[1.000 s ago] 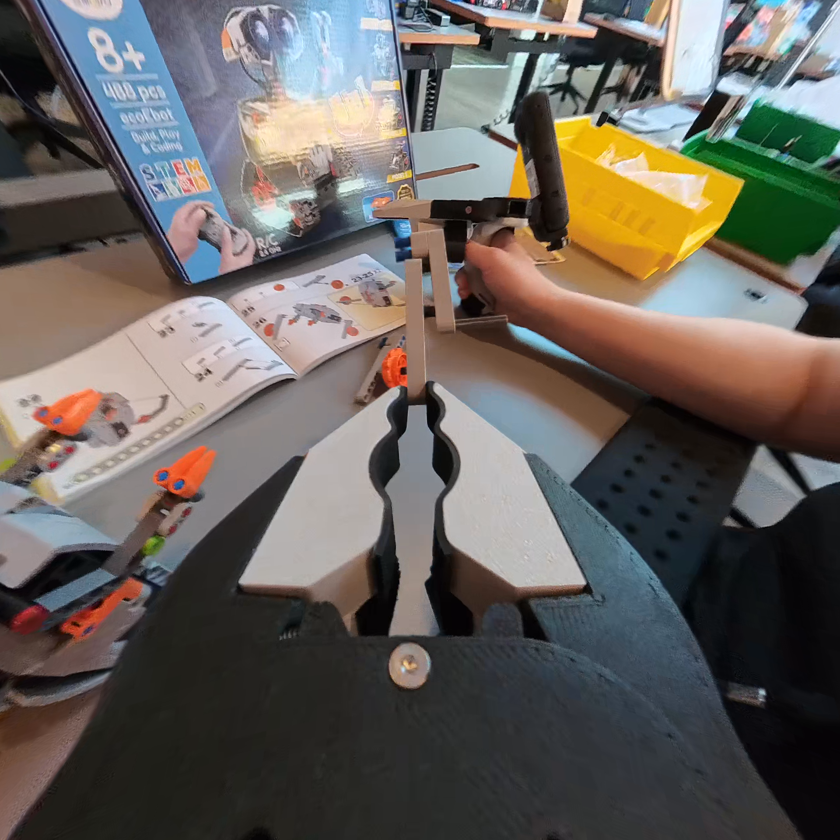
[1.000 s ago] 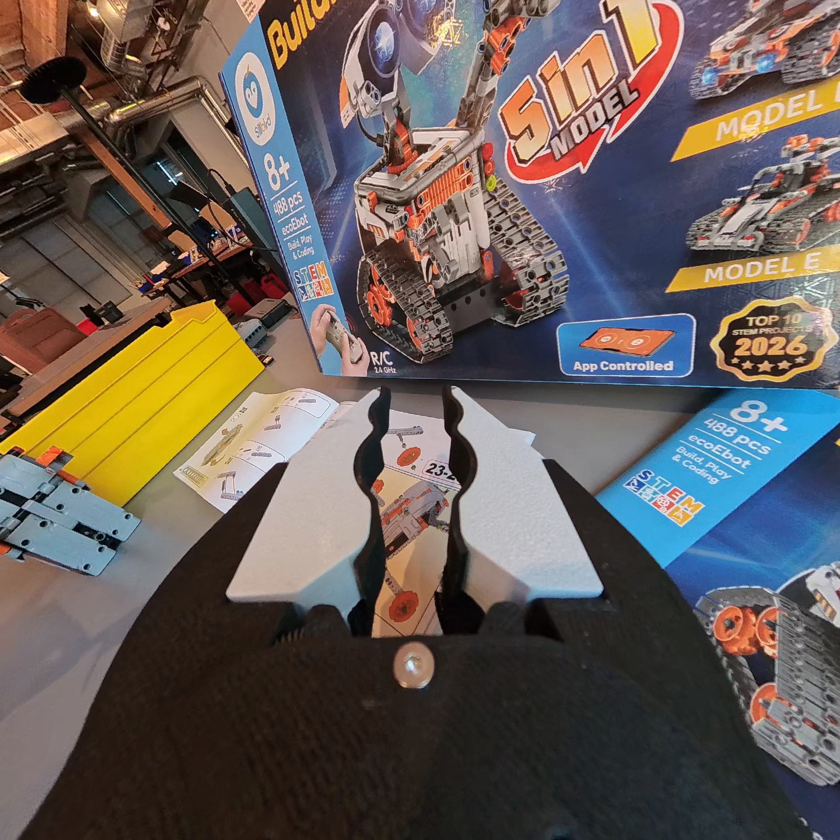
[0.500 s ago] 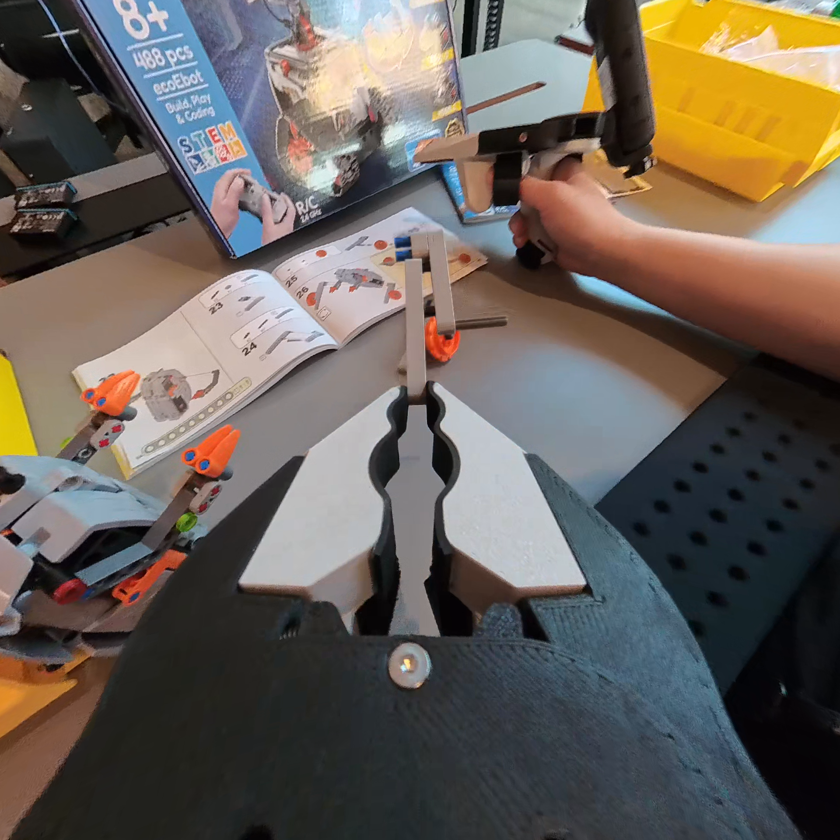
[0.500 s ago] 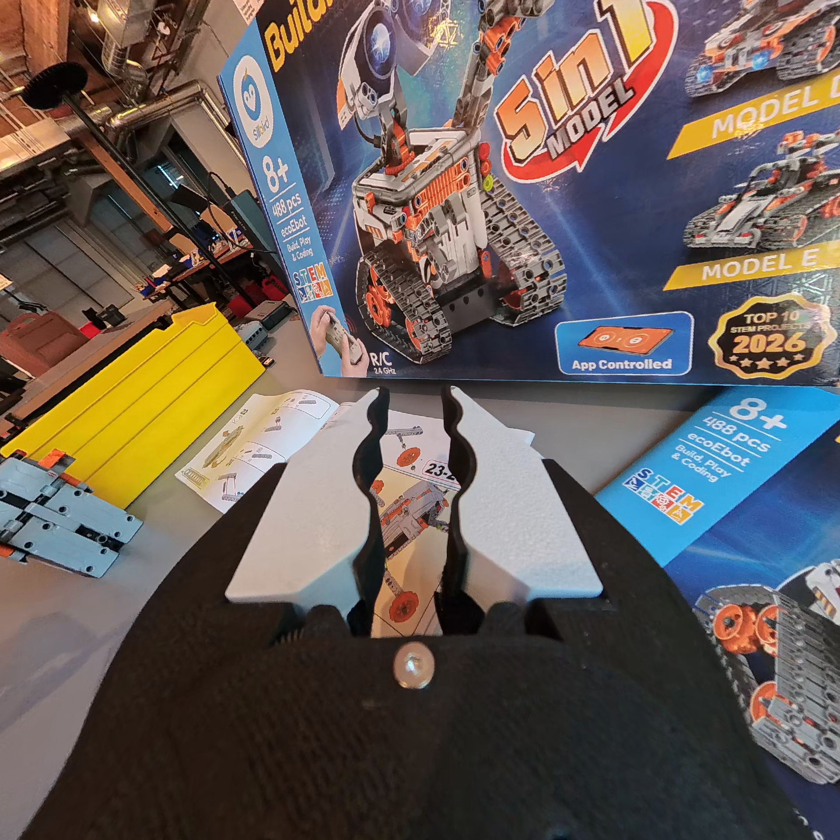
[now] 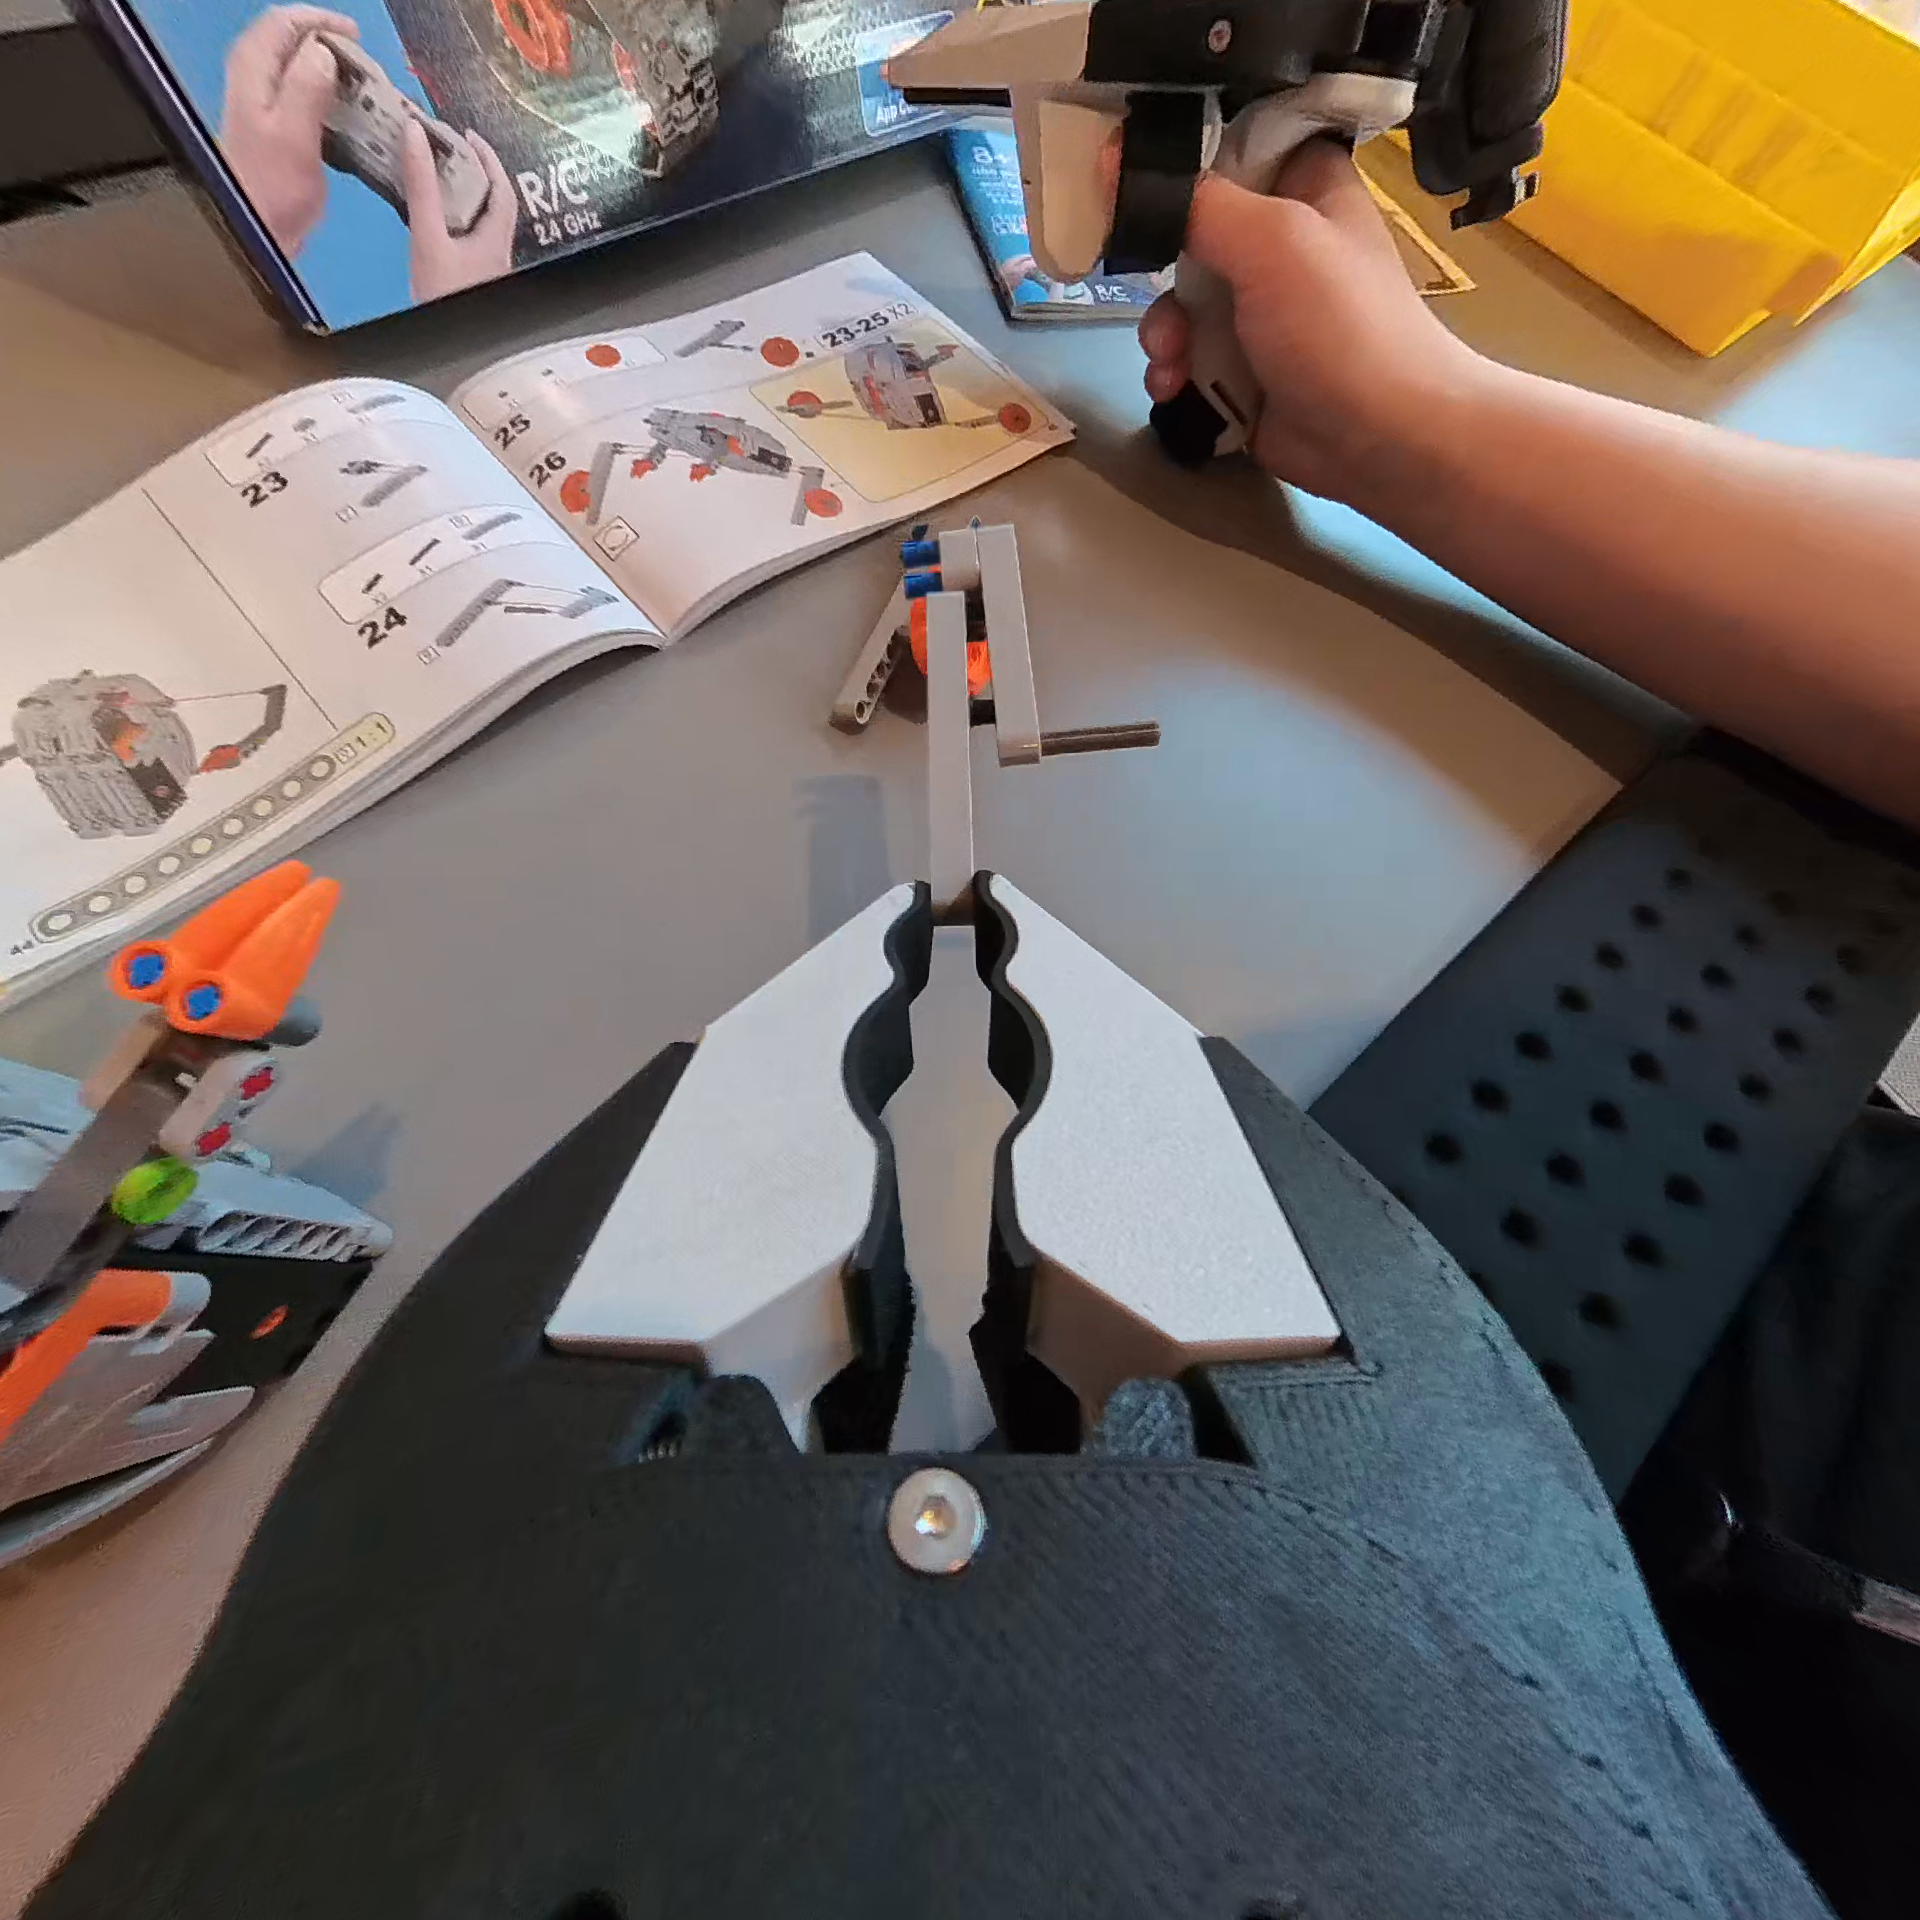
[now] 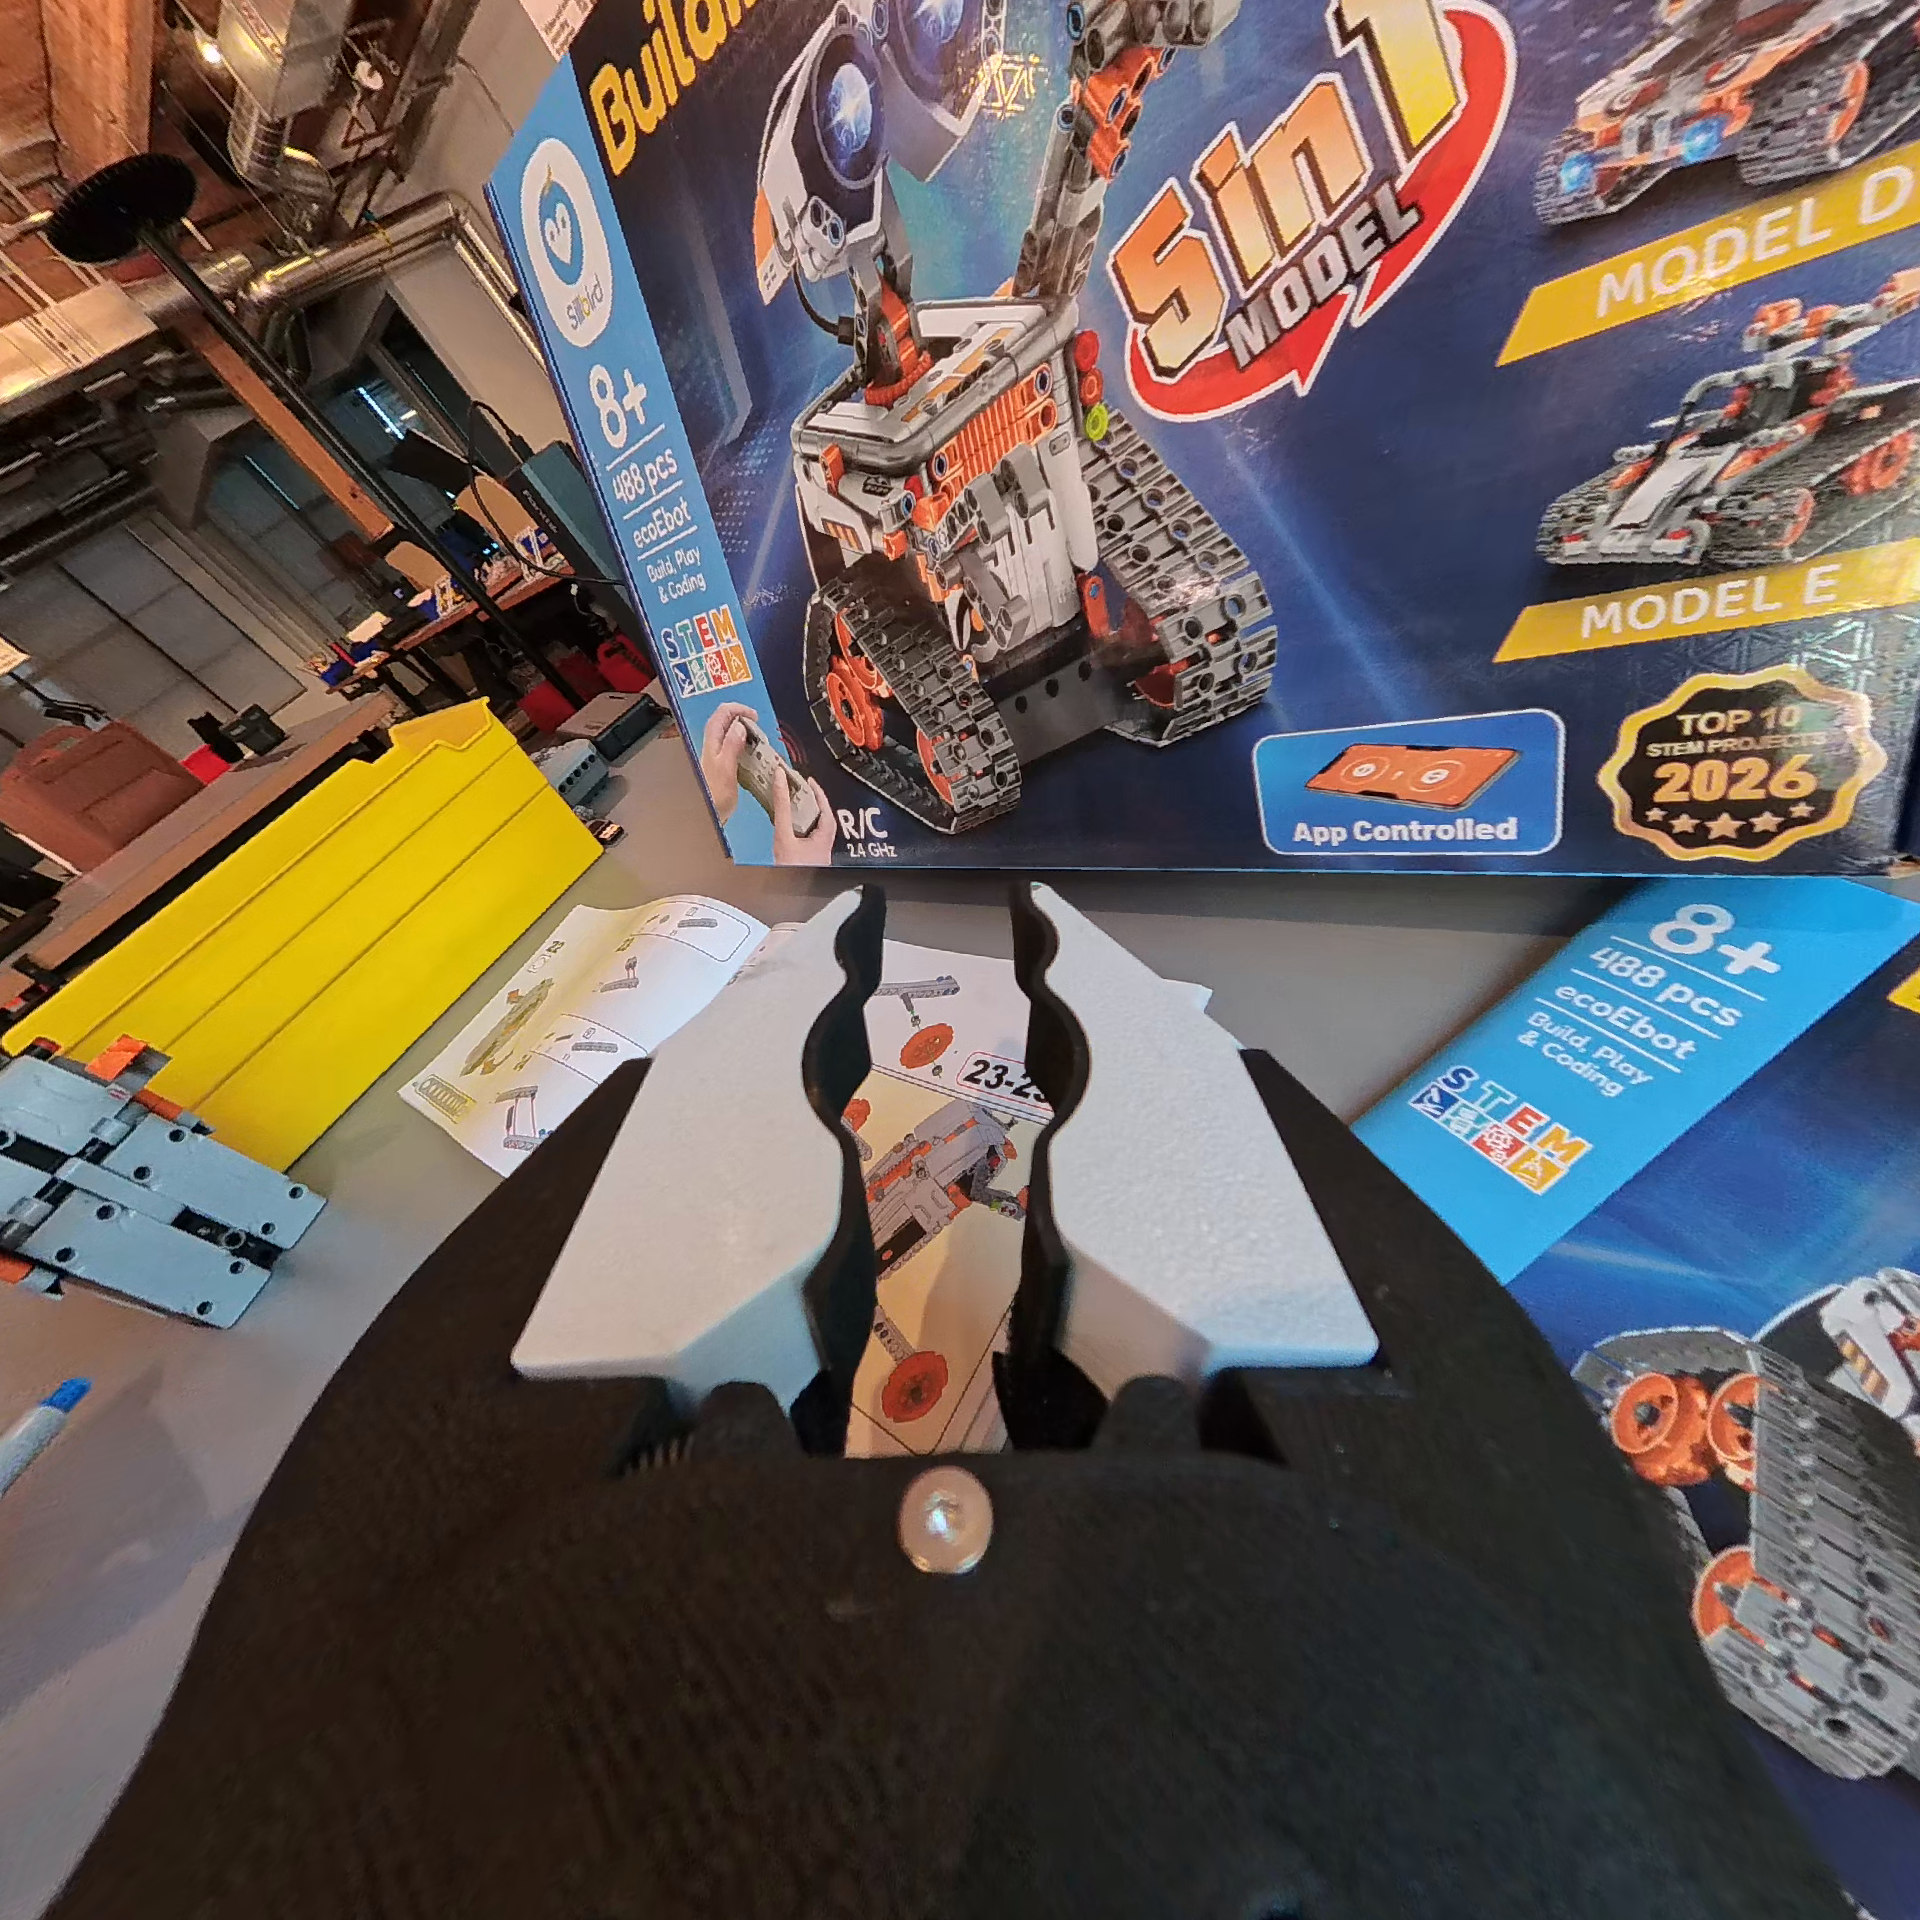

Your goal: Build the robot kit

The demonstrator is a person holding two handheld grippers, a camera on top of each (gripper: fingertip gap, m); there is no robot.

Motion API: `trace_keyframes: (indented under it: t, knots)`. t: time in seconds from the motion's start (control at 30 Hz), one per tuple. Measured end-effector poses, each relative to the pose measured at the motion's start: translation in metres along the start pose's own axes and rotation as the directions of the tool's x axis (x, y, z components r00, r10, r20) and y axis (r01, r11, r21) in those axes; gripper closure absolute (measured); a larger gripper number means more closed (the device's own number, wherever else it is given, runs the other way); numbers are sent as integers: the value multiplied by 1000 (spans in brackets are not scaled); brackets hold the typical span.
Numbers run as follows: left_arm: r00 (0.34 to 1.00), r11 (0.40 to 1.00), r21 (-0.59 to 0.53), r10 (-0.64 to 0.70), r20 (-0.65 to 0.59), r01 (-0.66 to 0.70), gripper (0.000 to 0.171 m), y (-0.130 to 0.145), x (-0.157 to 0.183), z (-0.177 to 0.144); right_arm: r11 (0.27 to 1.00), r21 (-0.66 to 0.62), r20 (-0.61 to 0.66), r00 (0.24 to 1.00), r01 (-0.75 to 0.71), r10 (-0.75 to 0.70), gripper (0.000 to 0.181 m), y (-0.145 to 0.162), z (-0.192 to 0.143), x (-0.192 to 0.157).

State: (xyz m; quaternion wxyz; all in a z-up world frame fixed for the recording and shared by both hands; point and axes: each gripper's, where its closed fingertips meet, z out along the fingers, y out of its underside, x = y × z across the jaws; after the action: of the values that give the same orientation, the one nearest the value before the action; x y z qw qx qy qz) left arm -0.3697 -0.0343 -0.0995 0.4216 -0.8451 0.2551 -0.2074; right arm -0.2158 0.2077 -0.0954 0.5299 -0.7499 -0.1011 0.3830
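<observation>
My left gripper (image 5: 951,896) is shut on the end of a grey beam assembly (image 5: 951,727). The assembly is two long grey beams joined by blue pins, with a dark axle (image 5: 1096,738) sticking out to the right. It hangs just above a loose grey beam with an orange gear (image 5: 883,670) on the table. My right gripper (image 6: 945,904) is open and empty, above an open instruction booklet (image 6: 935,1039), facing the big toy box (image 6: 1195,468). It also shows in the left wrist view (image 5: 920,78), held in a hand (image 5: 1299,343).
The booklet (image 5: 468,540) lies open on the grey table. A part-built grey and orange model (image 5: 156,1195) stands at the left, also in the right wrist view (image 6: 135,1195). Yellow bins (image 5: 1714,187) (image 6: 312,935), a blue booklet (image 6: 1662,1091), a black perforated chair (image 5: 1610,1091). Spacing between my two grippers at the tips: around 30 cm.
My left gripper has moved forward and down towards the table with the beam assembly, which now hangs over the loose beam and orange gear. My right gripper has barely moved.
</observation>
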Motion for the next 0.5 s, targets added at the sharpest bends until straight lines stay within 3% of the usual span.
trace_keyframes:
  t: [0.5]
  knots:
    - [1000,1000,14,-7,22,6,166,-4,-3,-4,1000,-6,6,1000,3,-3,158,1,1,-1]
